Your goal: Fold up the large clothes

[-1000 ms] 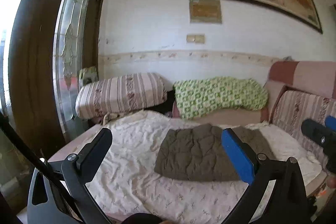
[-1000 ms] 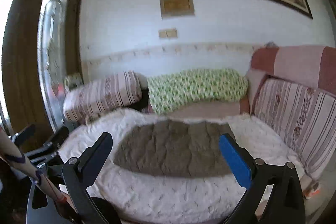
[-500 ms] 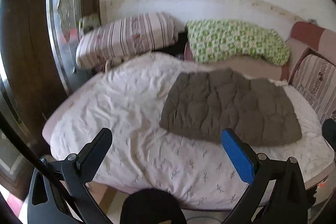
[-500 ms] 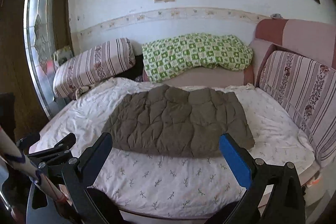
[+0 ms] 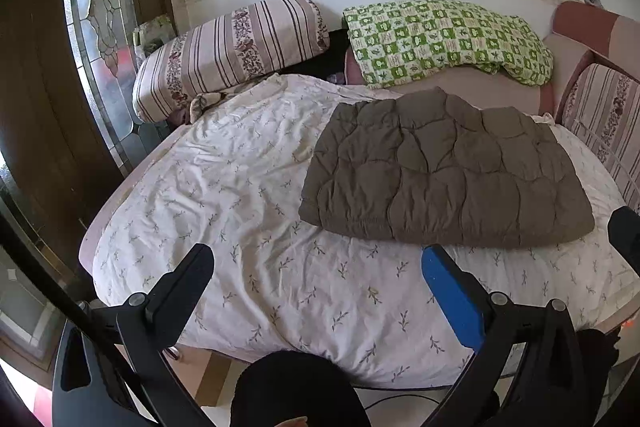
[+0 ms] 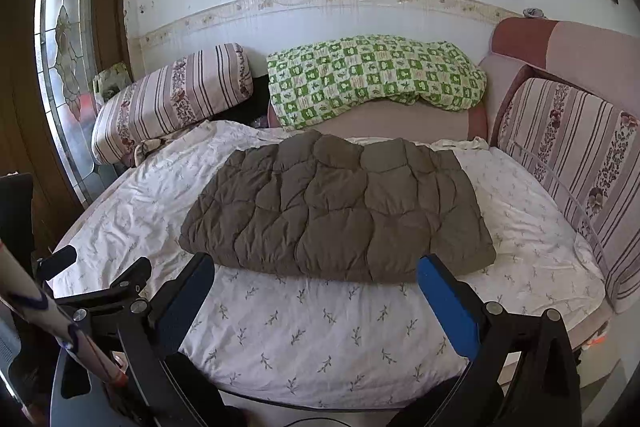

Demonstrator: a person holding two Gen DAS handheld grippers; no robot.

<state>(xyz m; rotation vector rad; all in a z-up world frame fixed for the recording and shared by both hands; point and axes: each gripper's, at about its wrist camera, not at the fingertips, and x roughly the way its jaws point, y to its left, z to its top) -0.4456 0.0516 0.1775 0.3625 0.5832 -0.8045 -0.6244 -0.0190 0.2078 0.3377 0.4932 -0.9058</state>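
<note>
Both grippers spread wide and empty over the bed's near edge.

The left gripper point(image 5: 316, 279) and right gripper point(image 6: 316, 283) sit at lower frame; beyond them, mid-frame, the folded brown quilted garment point(image 6: 336, 215) lies flat on the white floral sheet point(image 6: 320, 327).

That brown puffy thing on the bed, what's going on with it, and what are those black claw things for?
A person holds a two-finger gripper in each hand, with a camera on each. The left gripper and right gripper are both open and hold nothing, hovering over the near side of the bed. The brown quilted garment lies flat on the flowered sheet, touched by neither gripper. A striped pillow and a green checked blanket lie behind it. The job is folding the garment, and no fold is under way at this moment.
</note>
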